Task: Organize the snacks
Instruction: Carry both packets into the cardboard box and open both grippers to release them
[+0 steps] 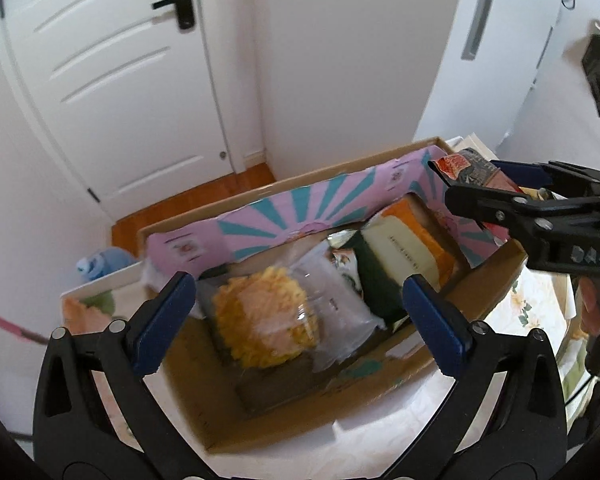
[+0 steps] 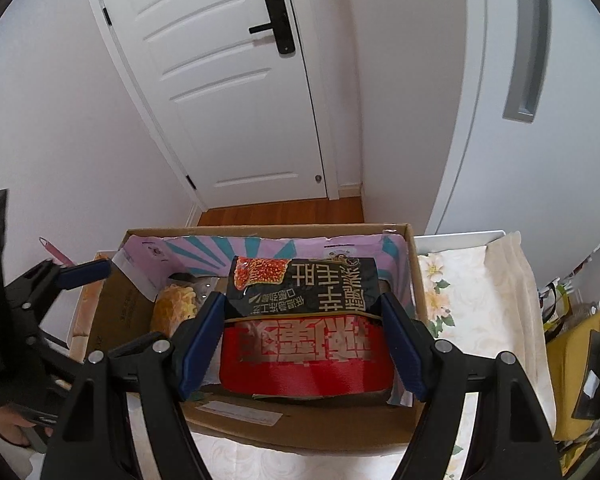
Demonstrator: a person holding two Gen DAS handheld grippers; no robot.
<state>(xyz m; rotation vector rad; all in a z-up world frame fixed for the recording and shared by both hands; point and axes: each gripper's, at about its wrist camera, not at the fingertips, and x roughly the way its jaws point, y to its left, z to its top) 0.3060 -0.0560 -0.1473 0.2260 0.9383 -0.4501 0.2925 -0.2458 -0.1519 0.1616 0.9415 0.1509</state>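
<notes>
Looking from left wrist: left gripper (image 1: pixel 296 320) spread wide, holding nothing, above cardboard box (image 1: pixel 496 276); yellow noodle pack (image 1: pixel 266 320) lies just ahead between its fingers. Right gripper (image 1: pixel 460 186) at far right pinches red-black snack bag (image 1: pixel 466 170). Right wrist: right gripper (image 2: pixel 302 340) clamps the bag (image 2: pixel 304 320) over box's right half, long axis pointing away toward door (image 2: pixel 228 92), right hand nearer the drop spot

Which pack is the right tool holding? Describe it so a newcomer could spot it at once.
Start at the open cardboard box with the pink-and-teal liner, in front of the white door. Over its right half, the right tool is shut on a flat red and black snack pack. Its large white lettering sets it apart from the clear-wrapped yellow snack to the left.
</notes>
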